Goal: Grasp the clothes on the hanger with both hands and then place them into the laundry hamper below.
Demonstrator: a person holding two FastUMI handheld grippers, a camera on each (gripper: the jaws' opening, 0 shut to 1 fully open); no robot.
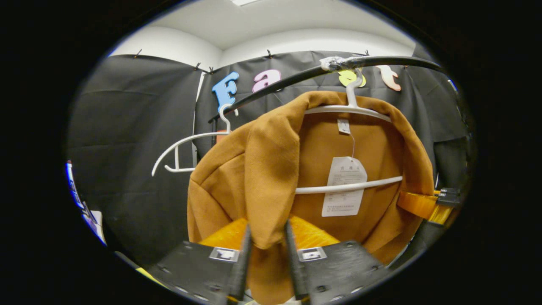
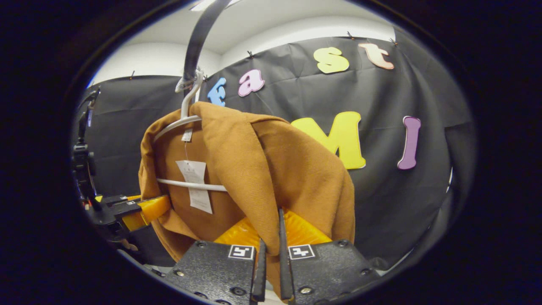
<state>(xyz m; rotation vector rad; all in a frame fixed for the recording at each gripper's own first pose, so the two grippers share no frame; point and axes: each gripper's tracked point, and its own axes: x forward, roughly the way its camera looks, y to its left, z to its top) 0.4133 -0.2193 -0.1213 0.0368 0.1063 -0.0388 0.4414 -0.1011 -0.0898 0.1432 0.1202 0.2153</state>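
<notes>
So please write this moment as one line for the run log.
left hand-held gripper: shut on brown jacket | right hand-held gripper: shut on brown jacket | white hanger: on rail

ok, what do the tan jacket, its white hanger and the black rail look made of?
Tan-brown jacket: matte woven cloth, fine rib visible, probably cotton or wool blend. White hanger: smooth, slightly glossy, likely plastic or coated wire. Black rail: smooth with a sheen, likely painted metal; the wrap at the hook looks like tape.
</notes>
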